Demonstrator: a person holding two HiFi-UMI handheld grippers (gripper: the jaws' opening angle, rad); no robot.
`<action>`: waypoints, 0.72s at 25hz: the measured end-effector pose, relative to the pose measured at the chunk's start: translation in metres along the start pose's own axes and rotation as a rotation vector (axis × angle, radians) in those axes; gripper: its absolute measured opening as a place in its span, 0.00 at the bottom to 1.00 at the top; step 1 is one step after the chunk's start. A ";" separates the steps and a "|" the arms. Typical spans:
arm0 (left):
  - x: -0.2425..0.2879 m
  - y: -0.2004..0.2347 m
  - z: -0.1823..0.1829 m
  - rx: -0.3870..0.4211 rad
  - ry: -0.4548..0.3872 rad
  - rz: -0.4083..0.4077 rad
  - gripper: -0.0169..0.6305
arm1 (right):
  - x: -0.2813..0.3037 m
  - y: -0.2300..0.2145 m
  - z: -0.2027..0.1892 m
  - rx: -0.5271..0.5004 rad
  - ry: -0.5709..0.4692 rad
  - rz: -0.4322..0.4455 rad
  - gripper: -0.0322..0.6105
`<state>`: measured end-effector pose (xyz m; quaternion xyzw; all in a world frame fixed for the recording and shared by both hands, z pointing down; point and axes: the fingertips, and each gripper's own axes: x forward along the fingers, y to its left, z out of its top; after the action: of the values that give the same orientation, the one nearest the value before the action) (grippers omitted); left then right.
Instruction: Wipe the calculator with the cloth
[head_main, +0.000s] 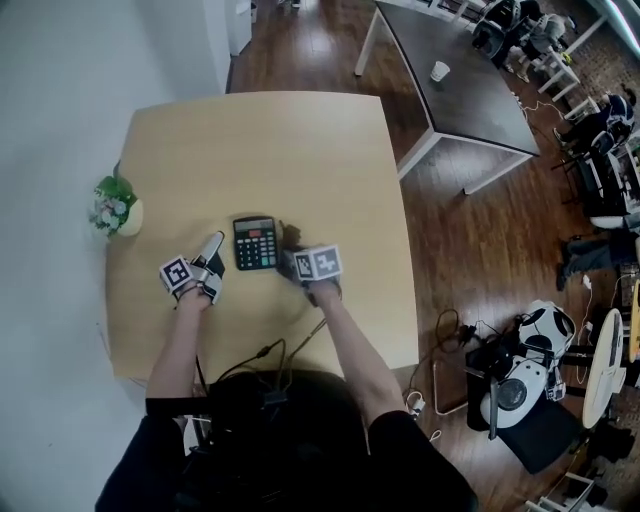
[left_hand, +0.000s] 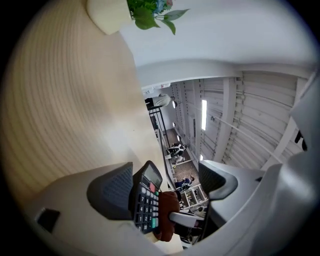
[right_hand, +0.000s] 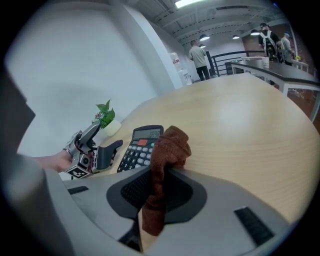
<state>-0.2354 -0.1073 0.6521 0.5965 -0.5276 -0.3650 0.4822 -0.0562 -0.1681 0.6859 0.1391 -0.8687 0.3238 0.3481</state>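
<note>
Pale wood covers the square table (head_main: 300, 150), and a person leans over its near edge with both forearms stretched out onto it. Nearest to the body, the left gripper (head_main: 212, 258) lies low on the tabletop with its jaws spread wide and nothing clamped. One dark pad sits just beside the left edge of the calculator (head_main: 255, 243); I cannot tell whether it touches. The right gripper (head_main: 292, 258) comes in from the other side with its jaws pinched tight on a brown cloth (right_hand: 167, 150). The cloth bunches out ahead of the jaw tips in a crumpled knot and hangs right at the calculator's right edge. The calculator lies flat between the two grippers, keys up, with its display at the far end. It sits roughly in the middle of the table's width and on the nearer half. Farther left, by the table's edge and close to the white wall, stands a small potted plant (head_main: 117, 207) with green leaves in a pale pot. Beyond the table's far right corner the dark wooden floor (head_main: 320, 50) shows. On it stands a dark-topped table (head_main: 460, 90) on white legs, with a white paper cup (head_main: 440, 71) on top.
</note>
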 end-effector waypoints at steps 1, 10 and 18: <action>-0.009 -0.001 0.002 0.015 -0.002 0.023 0.66 | -0.006 0.003 -0.005 0.013 -0.013 0.011 0.15; -0.059 -0.082 -0.053 0.039 -0.038 -0.154 0.66 | -0.071 0.014 -0.073 0.311 -0.175 0.137 0.15; -0.116 -0.131 -0.109 -0.037 -0.121 -0.257 0.61 | -0.102 0.038 -0.095 0.506 -0.272 0.331 0.15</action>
<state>-0.1169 0.0246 0.5467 0.6271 -0.4681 -0.4686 0.4099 0.0483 -0.0757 0.6490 0.1201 -0.8101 0.5599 0.1260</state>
